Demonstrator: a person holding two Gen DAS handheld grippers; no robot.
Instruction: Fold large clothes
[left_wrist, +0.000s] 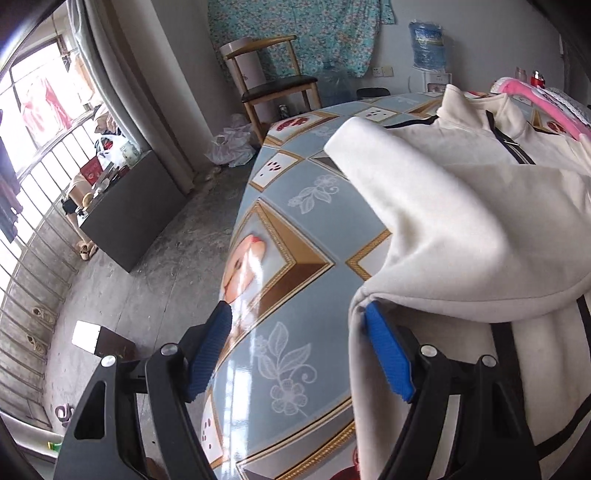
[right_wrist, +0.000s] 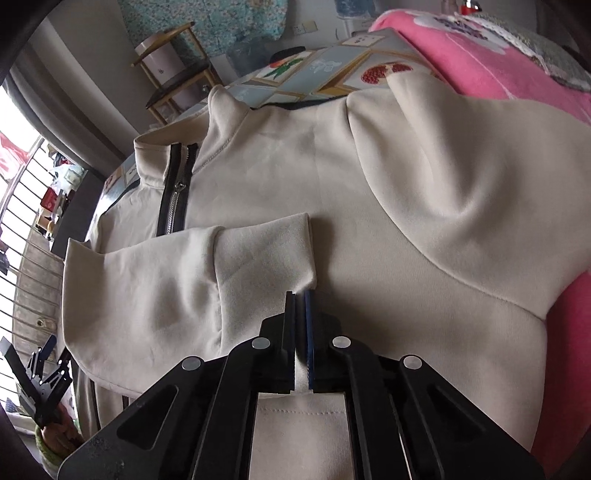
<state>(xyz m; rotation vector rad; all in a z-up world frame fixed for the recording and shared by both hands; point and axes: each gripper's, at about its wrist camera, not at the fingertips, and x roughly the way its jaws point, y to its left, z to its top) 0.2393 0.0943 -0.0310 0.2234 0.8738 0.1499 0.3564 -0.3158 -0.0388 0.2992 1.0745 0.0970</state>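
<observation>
Your right gripper (right_wrist: 300, 295) is clamped on the cuff of the cream jacket (right_wrist: 424, 221), which lies on the patterned table (left_wrist: 295, 206). Only your left wrist view shows your left gripper (left_wrist: 299, 314) spread wide, gripping nothing, one finger against the jacket's edge. Beyond it, the right view alone shows pink clothing (right_wrist: 480, 62).

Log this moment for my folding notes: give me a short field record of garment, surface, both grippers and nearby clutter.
garment: cream zip jacket, spread on the table, one sleeve folded across its front
surface: table with patterned blue cloth
right gripper: shut on a fold of jacket fabric, by the sleeve cuff
left gripper: open, over the table edge, one finger beside the jacket hem
nearby: pink garment beyond the jacket; wooden chair on the floor
</observation>
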